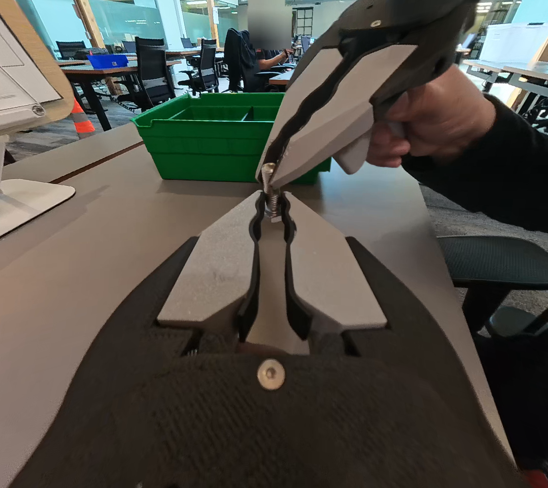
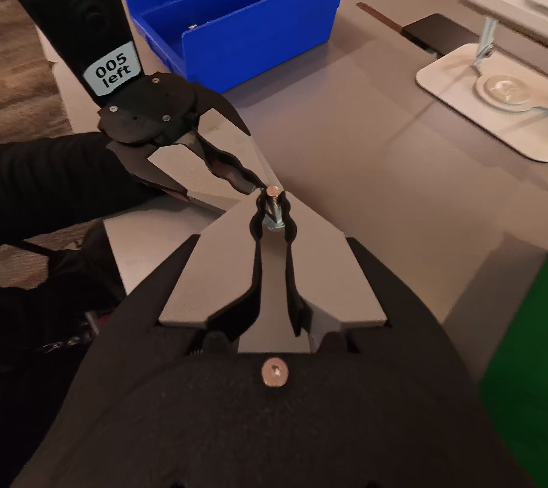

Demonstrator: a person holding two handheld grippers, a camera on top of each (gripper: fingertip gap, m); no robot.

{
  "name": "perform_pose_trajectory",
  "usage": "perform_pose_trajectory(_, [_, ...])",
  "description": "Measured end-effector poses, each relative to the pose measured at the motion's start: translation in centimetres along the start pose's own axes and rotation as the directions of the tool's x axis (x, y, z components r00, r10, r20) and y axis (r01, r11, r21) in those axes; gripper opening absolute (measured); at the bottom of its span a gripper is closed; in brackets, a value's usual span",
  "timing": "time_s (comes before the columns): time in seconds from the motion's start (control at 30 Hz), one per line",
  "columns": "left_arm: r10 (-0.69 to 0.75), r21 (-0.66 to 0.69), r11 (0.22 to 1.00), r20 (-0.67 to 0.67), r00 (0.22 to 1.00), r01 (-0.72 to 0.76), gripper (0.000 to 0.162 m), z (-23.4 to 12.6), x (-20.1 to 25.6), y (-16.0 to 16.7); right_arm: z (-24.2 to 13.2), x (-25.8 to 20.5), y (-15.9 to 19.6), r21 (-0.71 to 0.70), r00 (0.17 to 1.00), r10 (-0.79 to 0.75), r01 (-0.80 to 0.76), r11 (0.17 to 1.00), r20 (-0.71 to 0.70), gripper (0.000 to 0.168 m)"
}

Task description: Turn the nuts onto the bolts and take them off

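A silver bolt (image 1: 268, 174) stands nearly upright above the grey table (image 1: 118, 222), with a silver nut (image 1: 273, 216) on the lower end of its thread. My left gripper (image 1: 272, 201) is shut on the nut, its fingers flanking the thread. My right gripper (image 1: 266, 177) comes down from the upper right and is shut on the bolt's head end. In the right wrist view the bolt (image 2: 273, 201) sits between my right gripper's tips (image 2: 272, 197), and the nut (image 2: 275, 226) shows through the gap. The left gripper (image 2: 258, 188) reaches in from the left, its tips partly hidden.
A green bin (image 1: 207, 145) stands on the table just behind the grippers. A blue bin (image 2: 237, 29) with a few small parts is farther off. A white stand base (image 2: 489, 106) is nearby, and a black mesh chair (image 1: 498, 260) stands at the table's right edge. The tips of both grippers are at nearly the same place. Left tips and right tips are each some 40 cm from the white stand base (image 2: 489, 106).
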State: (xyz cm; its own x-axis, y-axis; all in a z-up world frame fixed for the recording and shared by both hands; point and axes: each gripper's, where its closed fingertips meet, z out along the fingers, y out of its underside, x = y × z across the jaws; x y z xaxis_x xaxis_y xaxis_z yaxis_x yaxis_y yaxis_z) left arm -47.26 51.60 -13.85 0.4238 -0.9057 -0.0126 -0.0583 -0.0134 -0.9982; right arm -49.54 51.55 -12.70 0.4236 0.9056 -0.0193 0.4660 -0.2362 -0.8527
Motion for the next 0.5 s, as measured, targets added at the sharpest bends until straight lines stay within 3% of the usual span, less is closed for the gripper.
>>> perform_pose_trajectory(0.3, [-0.115,0.032,0.993,0.124,0.986,0.112,0.015,-0.8,-3.1,-0.1,-3.0,4.7,-2.1,0.063,0.987,0.037,-0.027,0.998,-0.157,0.007])
perform_pose_trajectory(0.5, [-0.114,-0.02,0.993,0.175,0.978,0.119,0.014,-0.7,-4.1,1.1,-9.3,15.9,-4.9,0.092,0.897,0.1,-0.066,0.994,-0.43,0.007])
